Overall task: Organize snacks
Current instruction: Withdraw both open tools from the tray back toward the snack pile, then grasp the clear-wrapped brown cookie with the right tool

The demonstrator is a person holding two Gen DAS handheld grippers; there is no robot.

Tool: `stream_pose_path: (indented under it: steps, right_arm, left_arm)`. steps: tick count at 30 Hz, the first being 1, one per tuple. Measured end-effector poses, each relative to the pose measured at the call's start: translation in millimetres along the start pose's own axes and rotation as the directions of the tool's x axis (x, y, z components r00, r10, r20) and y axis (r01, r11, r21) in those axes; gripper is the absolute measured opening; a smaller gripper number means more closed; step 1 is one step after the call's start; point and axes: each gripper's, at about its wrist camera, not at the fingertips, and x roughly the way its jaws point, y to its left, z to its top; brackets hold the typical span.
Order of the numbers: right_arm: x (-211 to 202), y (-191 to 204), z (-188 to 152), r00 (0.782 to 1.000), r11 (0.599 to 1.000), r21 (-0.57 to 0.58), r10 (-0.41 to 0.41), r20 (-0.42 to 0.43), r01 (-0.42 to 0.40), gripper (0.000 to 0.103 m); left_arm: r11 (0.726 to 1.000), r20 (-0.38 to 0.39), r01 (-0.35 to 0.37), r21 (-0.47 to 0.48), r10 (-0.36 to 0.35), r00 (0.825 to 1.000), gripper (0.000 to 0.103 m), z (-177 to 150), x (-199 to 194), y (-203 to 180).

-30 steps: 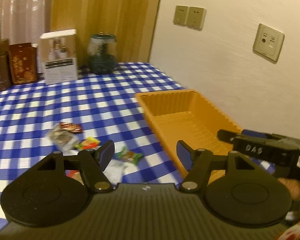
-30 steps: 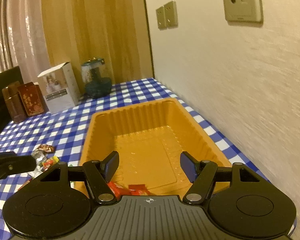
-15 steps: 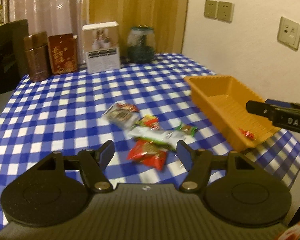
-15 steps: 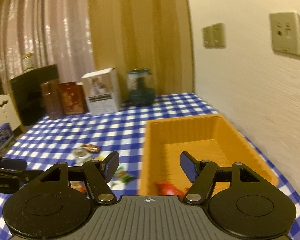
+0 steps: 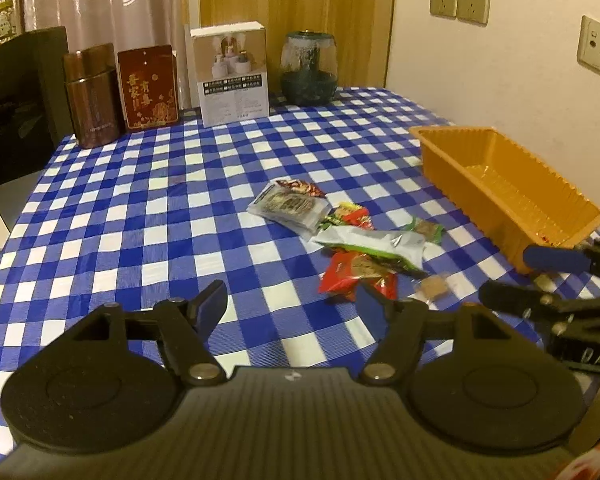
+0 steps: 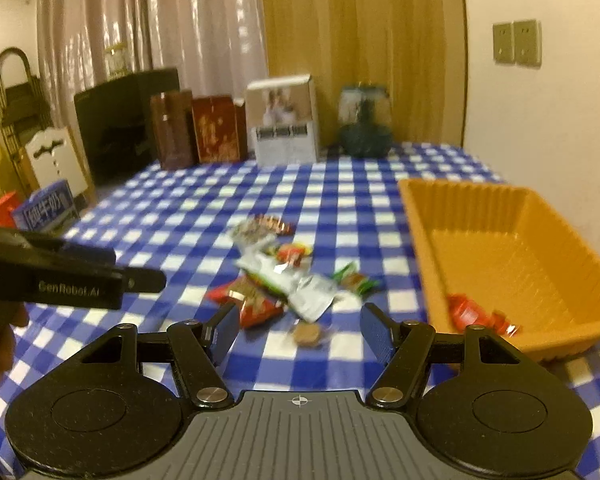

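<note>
Left gripper (image 5: 290, 304) and right gripper (image 6: 300, 330): jaws of both parted, nothing between them. Snack pile (image 5: 352, 236) lies loose on the checked desk (image 5: 140, 220), beside the orange tray (image 6: 512, 256).

Next pick, likely: take one edge packet, the small round snack (image 6: 307, 335) nearest.

Only the right view shows the red packet (image 6: 476, 314) in the tray.
</note>
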Motion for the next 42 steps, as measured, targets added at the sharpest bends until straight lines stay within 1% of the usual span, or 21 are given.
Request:
stream_pose_path:
  steps: [4, 9, 13, 15, 20, 24, 25, 29, 31, 33, 42]
  right_arm:
    - [21, 8, -6, 0.998, 1.000, -0.007, -0.022, -0.052, 0.022, 0.067]
    - [43, 8, -13, 0.992, 0.997, -0.005, -0.074, -0.101, 0.074, 0.067]
    - [62, 4, -14, 0.986, 0.992, 0.005, -0.122, -0.116, 0.123, 0.067]
    - [68, 2, -14, 0.985, 0.991, 0.024, -0.124, -0.123, 0.128, 0.067]
    - [82, 5, -14, 0.981, 0.988, 0.005, -0.155, -0.119, 0.157, 0.067]
    - [84, 7, -14, 0.980, 0.987, 0.004, -0.161, -0.115, 0.162, 0.054]
    - [83, 8, -14, 0.981, 0.987, -0.004, -0.158, -0.113, 0.159, 0.052]
    - [83, 9, -15, 0.982, 0.988, 0.003, -0.154, -0.113, 0.155, 0.050]
    - [82, 9, -15, 0.981, 0.987, -0.001, -0.158, -0.111, 0.159, 0.046]
    - [80, 10, -14, 0.982, 0.987, -0.008, -0.162, -0.100, 0.162, 0.035]
    - [78, 6, -12, 0.983, 0.988, 0.016, -0.152, -0.099, 0.154, 0.034]
  left_arm:
    - [1.000, -0.009, 0.012, -0.009, -0.012, 1.000, 0.068, -2, 10, 7]
    - [0.999, -0.026, 0.029, -0.016, -0.029, 0.999, 0.068, -5, 24, 14]
    - [0.999, -0.037, 0.035, -0.029, -0.036, 0.999, 0.069, -5, 32, 19]
    - [0.999, -0.035, 0.040, -0.037, -0.041, 0.999, 0.070, -5, 34, 22]
    - [0.997, -0.045, 0.051, -0.055, -0.053, 0.998, 0.070, -6, 39, 25]
    - [0.997, -0.048, 0.061, -0.050, -0.064, 0.997, 0.071, -6, 40, 22]
    - [0.997, -0.048, 0.064, -0.049, -0.066, 0.997, 0.071, -6, 40, 22]
    - [0.996, -0.051, 0.072, -0.046, -0.074, 0.996, 0.071, -6, 41, 19]
    - [0.996, -0.051, 0.078, -0.041, -0.080, 0.996, 0.071, -6, 41, 18]
    - [0.996, -0.049, 0.082, -0.034, -0.084, 0.995, 0.071, -6, 41, 17]
    - [0.995, -0.056, 0.097, -0.021, -0.098, 0.994, 0.072, -6, 44, 11]
